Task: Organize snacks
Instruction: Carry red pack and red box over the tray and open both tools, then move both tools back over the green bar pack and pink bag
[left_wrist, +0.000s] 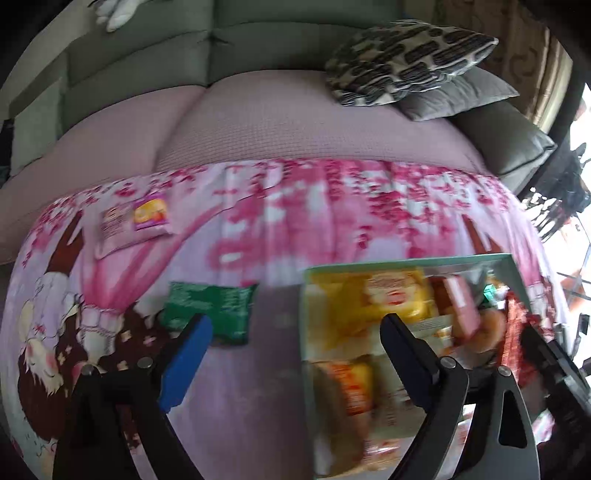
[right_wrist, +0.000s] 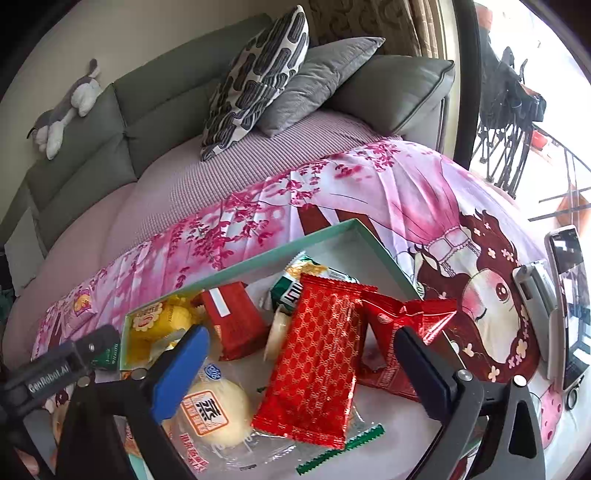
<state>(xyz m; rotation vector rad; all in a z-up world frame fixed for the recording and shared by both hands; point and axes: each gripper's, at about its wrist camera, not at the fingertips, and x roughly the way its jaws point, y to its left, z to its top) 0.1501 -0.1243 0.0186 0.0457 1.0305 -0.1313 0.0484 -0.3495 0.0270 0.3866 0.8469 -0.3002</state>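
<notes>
Gaping empty, both claws (left_wrist: 295, 328) (right_wrist: 306, 339) hover over crinkly foil packets (right_wrist: 314, 365) in a rectangular box (right_wrist: 258, 254).

Left wrist view: looks steeply down along its fingers, close above the pink printed cloth (left_wrist: 258, 221), the teal box (left_wrist: 406, 263) at the right jaw.
Right wrist view: tilted down, close over the same box (right_wrist: 258, 254).
Shared: box, cloth, patterned pillow (left_wrist: 402, 59), sofa.
</notes>
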